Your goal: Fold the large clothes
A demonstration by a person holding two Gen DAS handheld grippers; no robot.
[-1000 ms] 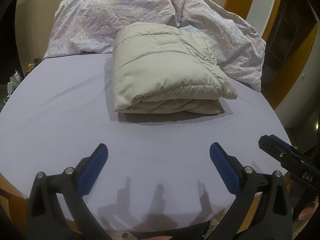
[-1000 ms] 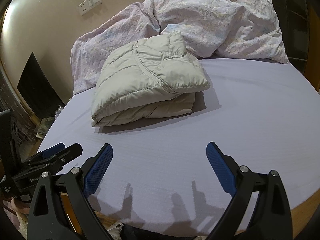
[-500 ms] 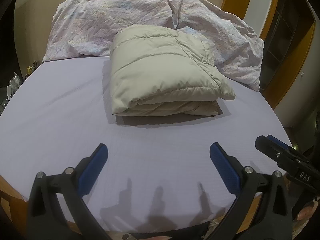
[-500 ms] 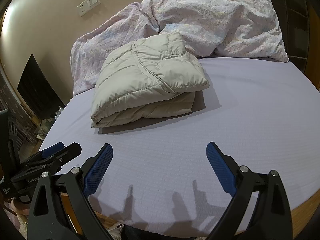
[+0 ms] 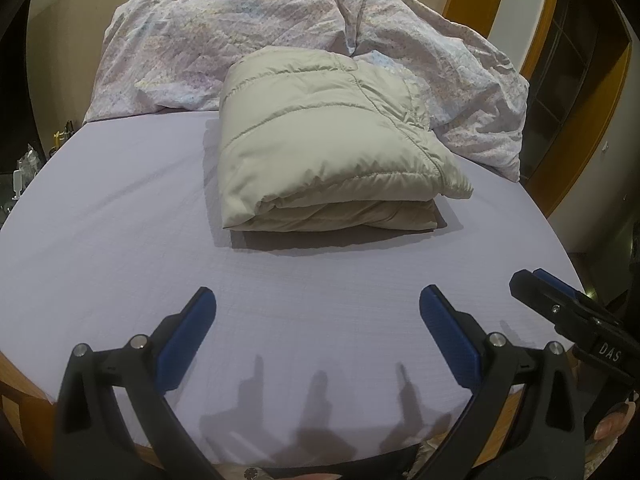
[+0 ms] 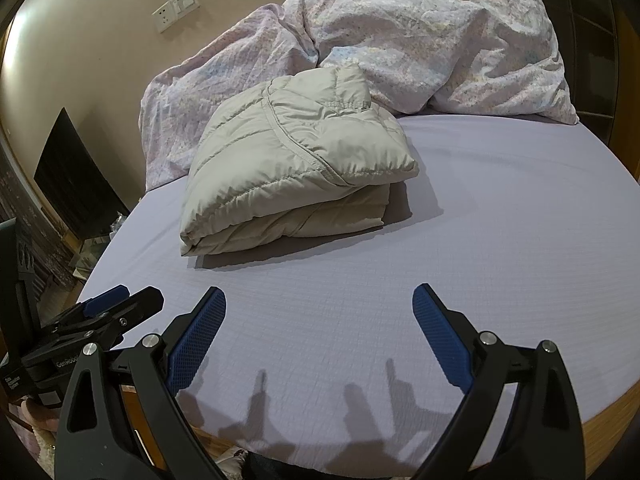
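A beige quilted jacket [image 5: 320, 144] lies folded into a thick rectangular bundle on the lilac bed sheet [image 5: 120, 216]; the right wrist view shows the same jacket [image 6: 292, 160] from its left corner. My left gripper [image 5: 316, 300] hangs open over bare sheet near the bed's front edge, well short of the jacket, holding nothing. My right gripper [image 6: 318, 300] is open too, above the sheet in front of the bundle. Each gripper shows at the edge of the other's view: the right gripper [image 5: 560, 308] and the left gripper [image 6: 116, 308].
A crumpled floral duvet [image 5: 224, 40] is heaped against the wall behind the jacket, also the duvet [image 6: 420, 40]. A wooden bed frame [image 6: 608, 420] rims the mattress. Wall sockets [image 6: 176, 8] sit at the upper left; a dark panel [image 6: 72, 176] stands beside the bed.
Both grippers stay open and empty. The left wrist view has drifted slightly, so the jacket sits a little lower and more central; the jacket itself has not moved.
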